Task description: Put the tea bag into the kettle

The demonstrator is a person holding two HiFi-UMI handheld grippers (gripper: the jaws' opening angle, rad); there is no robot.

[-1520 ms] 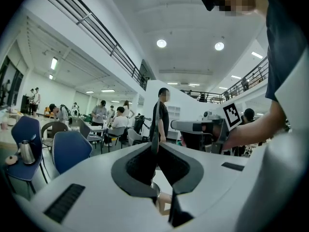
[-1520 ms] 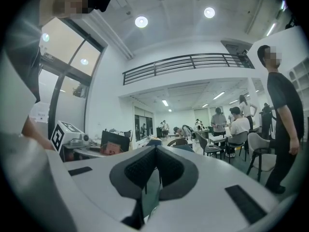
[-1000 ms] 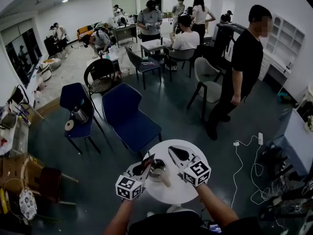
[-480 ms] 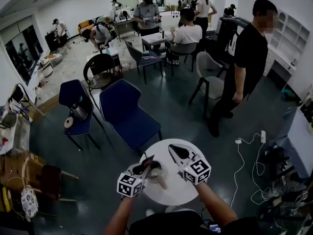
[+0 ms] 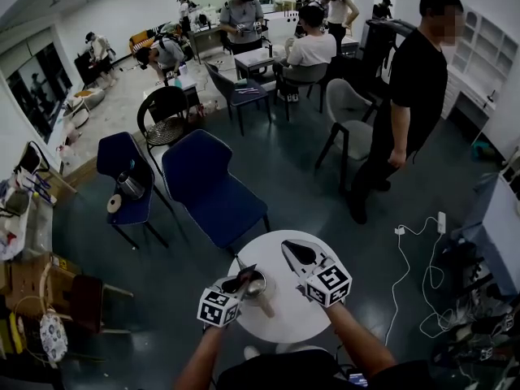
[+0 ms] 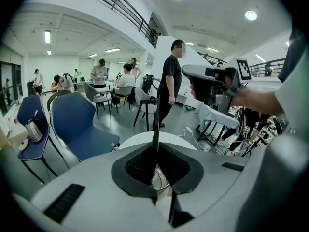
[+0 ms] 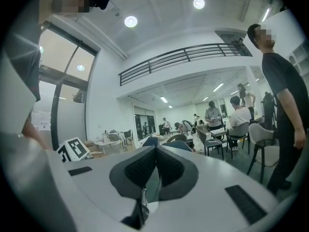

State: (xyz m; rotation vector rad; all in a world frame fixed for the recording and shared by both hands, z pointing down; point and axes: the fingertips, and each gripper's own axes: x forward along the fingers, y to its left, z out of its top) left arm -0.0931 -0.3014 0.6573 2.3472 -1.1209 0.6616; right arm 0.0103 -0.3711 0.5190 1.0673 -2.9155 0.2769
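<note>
Two tools (image 5: 248, 273) (image 5: 288, 247), one tea bag (image 6: 155, 129), one round white table (image 5: 284, 315), two blue chairs (image 5: 215, 193) (image 5: 118, 161)

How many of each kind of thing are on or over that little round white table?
Handheld tools: 2 (left tool, right tool)
Metal kettle: 1
Tea bag, pinched in the left tool: 1
Total: 4

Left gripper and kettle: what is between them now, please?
Only the tea bag, a thin dark strip pinched in the left gripper; the kettle shows just below the jaws. The left gripper view shows this.
</note>
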